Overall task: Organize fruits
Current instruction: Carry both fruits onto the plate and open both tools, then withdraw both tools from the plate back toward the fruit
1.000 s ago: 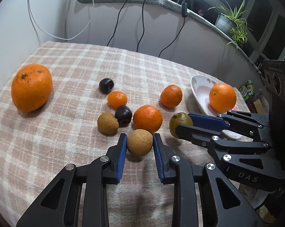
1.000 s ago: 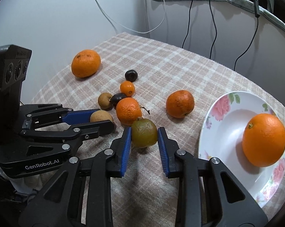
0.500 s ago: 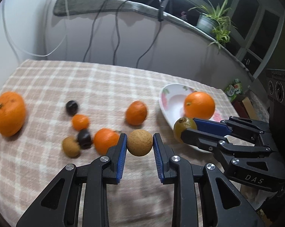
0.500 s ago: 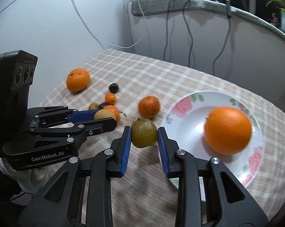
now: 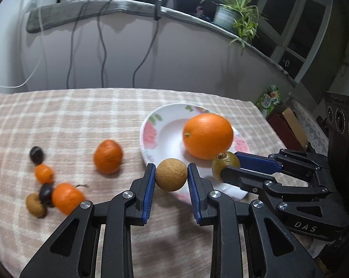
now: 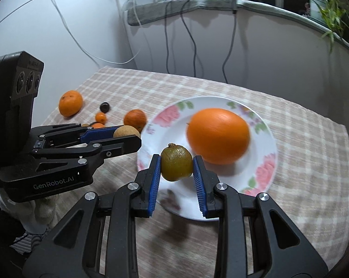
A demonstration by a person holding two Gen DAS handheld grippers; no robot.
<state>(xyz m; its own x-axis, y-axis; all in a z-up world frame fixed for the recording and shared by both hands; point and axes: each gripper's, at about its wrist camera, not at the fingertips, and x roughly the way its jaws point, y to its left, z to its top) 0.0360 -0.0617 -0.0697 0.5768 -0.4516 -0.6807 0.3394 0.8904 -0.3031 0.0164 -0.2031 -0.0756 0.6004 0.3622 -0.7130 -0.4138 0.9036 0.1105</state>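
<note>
Both hand-held grippers angle downward, side by side, over the plate (image 6: 270, 143).

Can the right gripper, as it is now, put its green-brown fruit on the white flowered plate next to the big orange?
Probably yes. The right gripper holds the green-brown fruit above the white flowered plate's near edge, where bare space remains beside the big orange.

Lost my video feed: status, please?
Left gripper shut on tan fruit, right gripper shut on green fruit. Both at plate edge. Orange on plate; near side free.
</note>
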